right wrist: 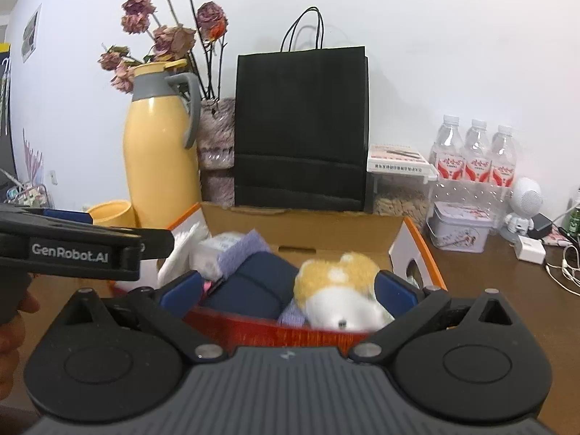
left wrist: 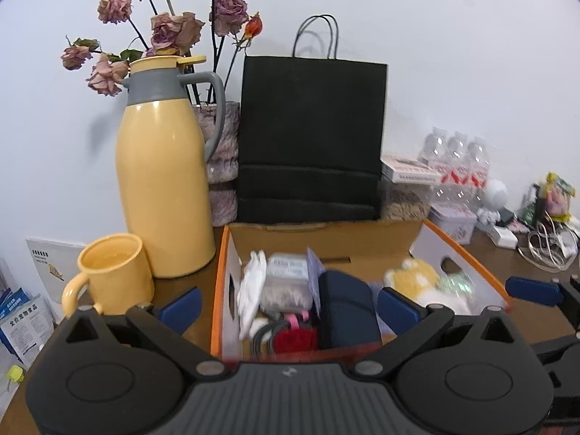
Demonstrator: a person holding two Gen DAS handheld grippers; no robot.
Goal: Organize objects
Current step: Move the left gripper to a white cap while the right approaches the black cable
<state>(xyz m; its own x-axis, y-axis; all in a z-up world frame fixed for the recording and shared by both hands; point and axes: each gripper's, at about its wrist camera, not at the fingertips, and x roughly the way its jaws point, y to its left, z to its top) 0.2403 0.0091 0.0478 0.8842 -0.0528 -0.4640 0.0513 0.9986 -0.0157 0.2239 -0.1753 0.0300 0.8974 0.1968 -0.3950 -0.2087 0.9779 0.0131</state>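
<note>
An orange-rimmed cardboard box [left wrist: 326, 240] [right wrist: 308, 228] stands on the brown table and holds several items. Among them are a navy pouch [left wrist: 346, 308] [right wrist: 253, 286], a yellow-and-white plush toy [left wrist: 417, 279] [right wrist: 337, 288], a white cloth [left wrist: 250, 290] and a clear packet [left wrist: 288, 279]. My left gripper [left wrist: 290, 308] hovers open over the box's left half, above the pouch. My right gripper [right wrist: 288, 290] is open over the near rim, with the plush toy lying between its spread fingers and untouched.
Behind the box stand a black paper bag [left wrist: 311, 137], a yellow thermos [left wrist: 163, 188], a yellow mug [left wrist: 112, 275] and a vase of dried roses [left wrist: 224, 159]. To the right are water bottles [right wrist: 475, 156], a tin [right wrist: 460, 224], a white speaker figure [right wrist: 525, 203] and cables [right wrist: 565, 268].
</note>
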